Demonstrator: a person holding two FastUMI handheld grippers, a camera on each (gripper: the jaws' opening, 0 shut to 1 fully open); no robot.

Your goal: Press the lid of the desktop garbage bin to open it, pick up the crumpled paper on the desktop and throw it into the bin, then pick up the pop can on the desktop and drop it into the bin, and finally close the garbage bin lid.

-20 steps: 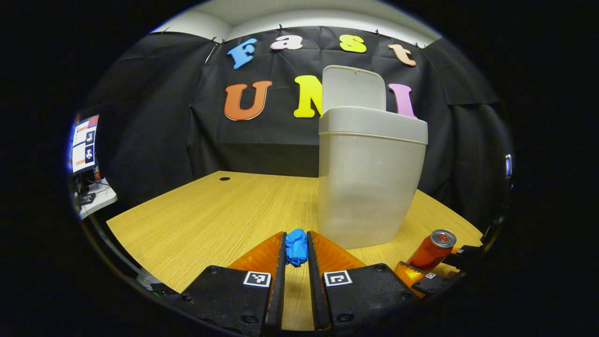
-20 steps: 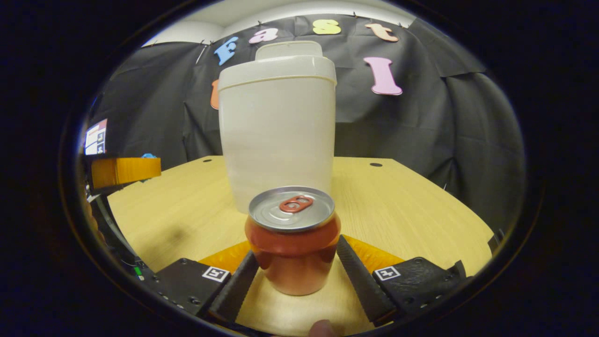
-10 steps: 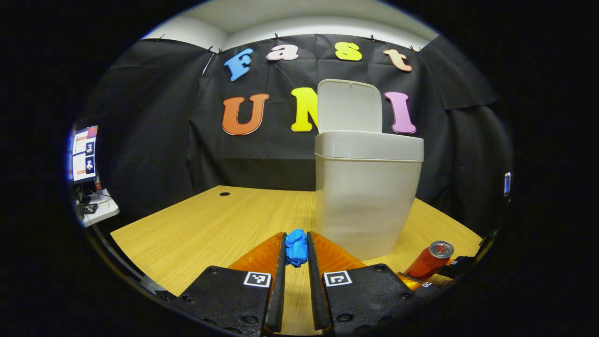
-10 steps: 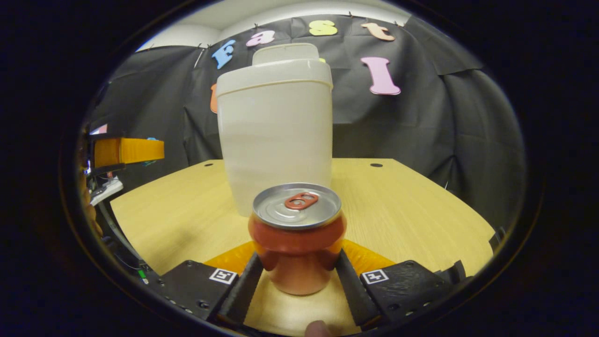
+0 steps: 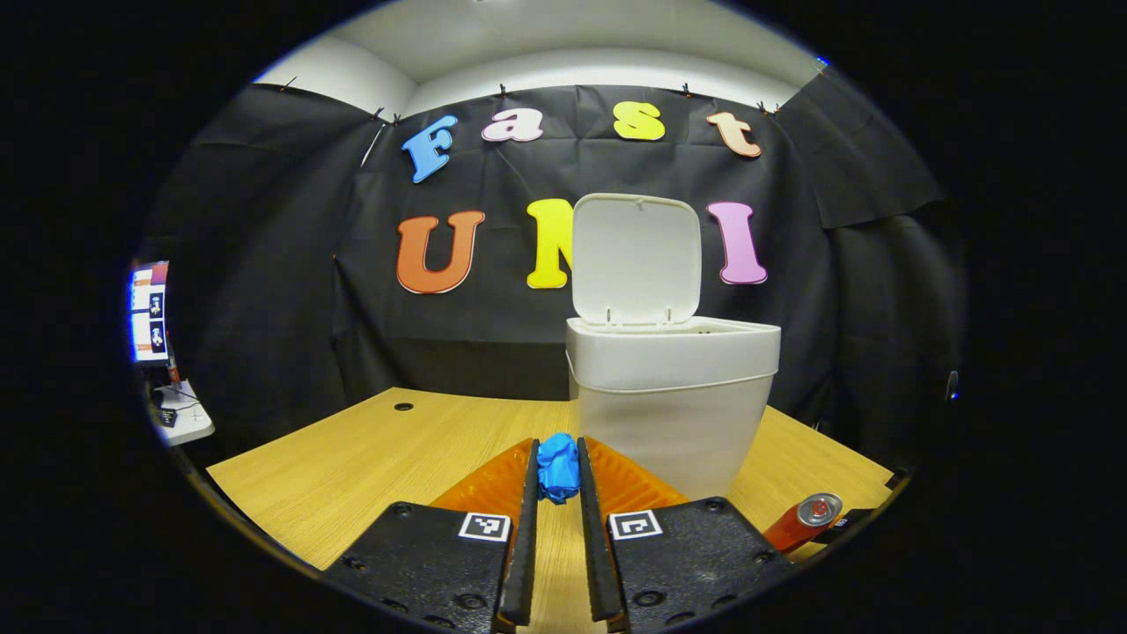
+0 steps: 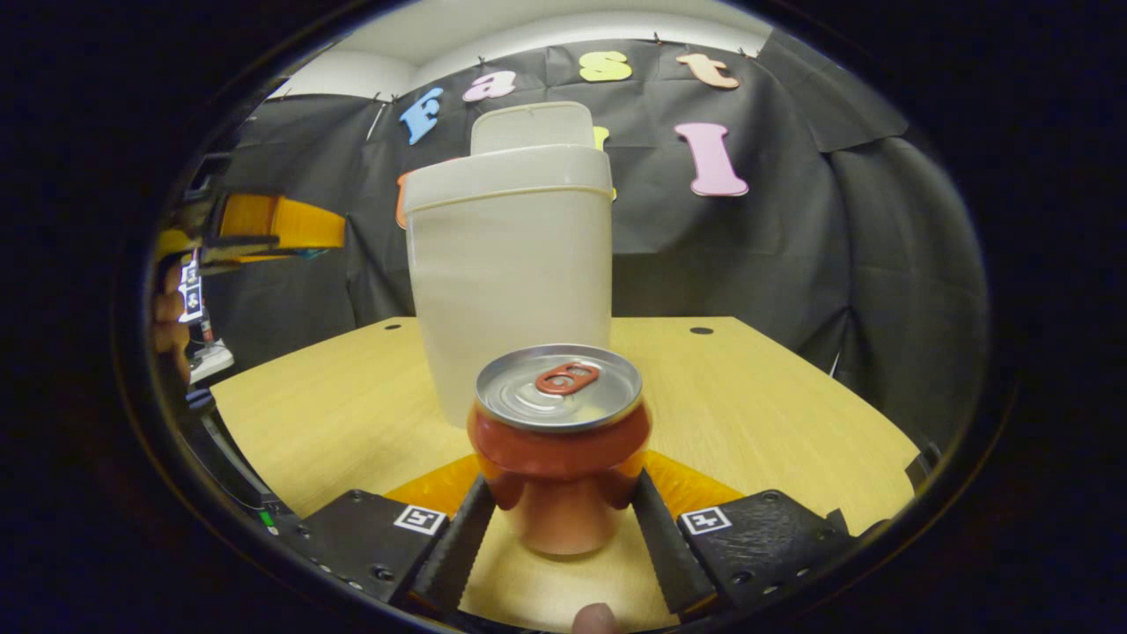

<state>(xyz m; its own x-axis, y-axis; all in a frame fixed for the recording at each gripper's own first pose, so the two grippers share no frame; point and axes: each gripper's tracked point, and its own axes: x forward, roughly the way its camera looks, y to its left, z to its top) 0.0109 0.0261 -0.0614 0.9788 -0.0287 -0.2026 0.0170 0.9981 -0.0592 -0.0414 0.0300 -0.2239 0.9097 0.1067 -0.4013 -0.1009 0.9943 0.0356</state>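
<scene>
Blue crumpled paper [image 5: 556, 467], one piece, sits pinched in the left tongs [image 5: 556, 480]; right tongs [image 6: 561, 519] clamp one can [image 6: 558, 445]; one bin [image 5: 671, 396] open.

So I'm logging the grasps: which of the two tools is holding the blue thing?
The left tool: its fingers pinch the blue crumpled paper. The right tool grips the red pop can instead.

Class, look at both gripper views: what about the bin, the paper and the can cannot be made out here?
- Inside of the bin: hidden by its own wall in both views.
- Crumpled paper: sides covered by the left gripper fingers.
- Can: base hidden between the right gripper fingers; tiny at the left gripper view's edge.
</scene>
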